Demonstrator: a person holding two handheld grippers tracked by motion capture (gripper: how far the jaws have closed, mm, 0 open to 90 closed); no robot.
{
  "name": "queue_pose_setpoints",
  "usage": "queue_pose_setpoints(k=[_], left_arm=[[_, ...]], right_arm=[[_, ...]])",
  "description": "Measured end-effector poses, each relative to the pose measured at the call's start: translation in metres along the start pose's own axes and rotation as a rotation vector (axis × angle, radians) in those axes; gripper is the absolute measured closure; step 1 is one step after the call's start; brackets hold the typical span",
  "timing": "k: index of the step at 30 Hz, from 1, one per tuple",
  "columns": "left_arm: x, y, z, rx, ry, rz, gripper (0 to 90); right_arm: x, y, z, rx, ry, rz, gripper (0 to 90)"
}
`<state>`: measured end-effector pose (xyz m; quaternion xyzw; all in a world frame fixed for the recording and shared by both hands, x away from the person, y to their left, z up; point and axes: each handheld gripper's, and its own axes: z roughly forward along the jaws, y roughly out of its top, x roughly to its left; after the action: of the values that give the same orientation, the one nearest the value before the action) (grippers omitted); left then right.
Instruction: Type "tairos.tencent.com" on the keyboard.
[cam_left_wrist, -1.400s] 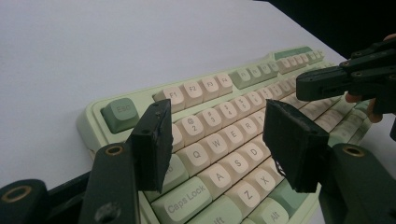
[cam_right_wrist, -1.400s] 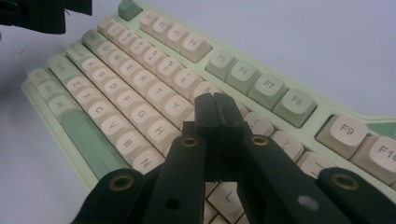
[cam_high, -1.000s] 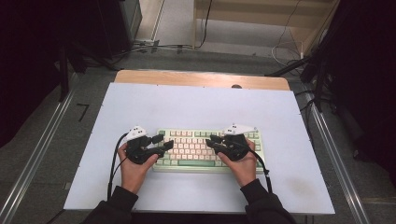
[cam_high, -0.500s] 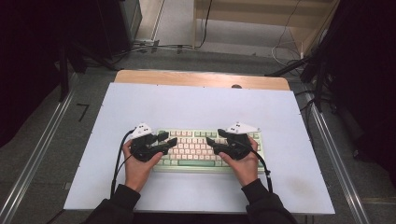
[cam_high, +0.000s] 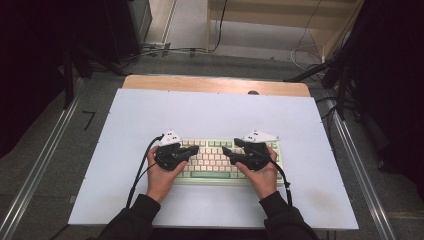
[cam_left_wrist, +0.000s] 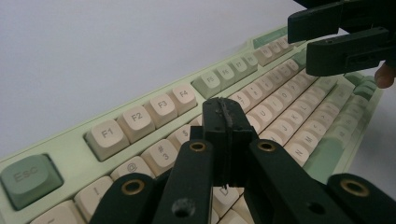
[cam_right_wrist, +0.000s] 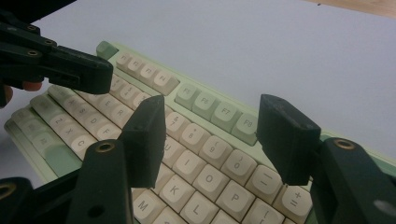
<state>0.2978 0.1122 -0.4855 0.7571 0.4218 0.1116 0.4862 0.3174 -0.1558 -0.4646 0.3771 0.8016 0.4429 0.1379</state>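
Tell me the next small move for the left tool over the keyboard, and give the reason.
Probably lower the left tool straight down to tap a key. Its jaws have just been closing and now meet with nothing between them, forming a single tip poised above the number row of the keyboard. The right tool hovers open over the right-hand keys, so the left looks set to press first.

Lab or test bay: white-covered worktop (cam_high: 215, 115) between metal floor rails (cam_high: 40, 170), loose cables (cam_high: 165, 50), dark racks around.
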Motion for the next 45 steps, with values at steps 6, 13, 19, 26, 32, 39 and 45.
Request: queue_pose_setpoints(k=[6, 13, 19, 26, 32, 39, 45], left_arm=[[-0.002, -0.001, 0.006, 0.034, 0.000, 0.011, 90.0], [-0.003, -0.003, 0.011, 0.052, 0.006, 0.016, 90.0], [-0.003, -0.003, 0.012, 0.055, 0.006, 0.017, 90.0], [-0.004, -0.004, 0.014, 0.062, 0.009, 0.020, 90.0], [-0.004, -0.005, 0.014, 0.070, 0.013, 0.033, 90.0], [-0.004, -0.006, 0.014, 0.069, 0.012, 0.034, 90.0], [-0.005, -0.007, 0.015, 0.083, 0.026, 0.054, 90.0]], right_arm=[[0.000, 0.000, 0.000, 0.000, 0.002, 0.002, 40.7], [0.000, 0.000, 0.000, 0.002, 0.003, 0.004, 40.7], [0.000, 0.000, 0.000, 0.001, 0.004, 0.001, 40.8], [0.000, 0.000, 0.000, 0.000, 0.005, 0.000, 40.8], [0.000, 0.000, 0.000, 0.002, 0.004, 0.002, 40.8], [0.000, 0.000, 0.000, 0.004, 0.005, 0.003, 40.8], [0.000, 0.000, 0.000, 0.004, 0.005, 0.002, 40.8]])
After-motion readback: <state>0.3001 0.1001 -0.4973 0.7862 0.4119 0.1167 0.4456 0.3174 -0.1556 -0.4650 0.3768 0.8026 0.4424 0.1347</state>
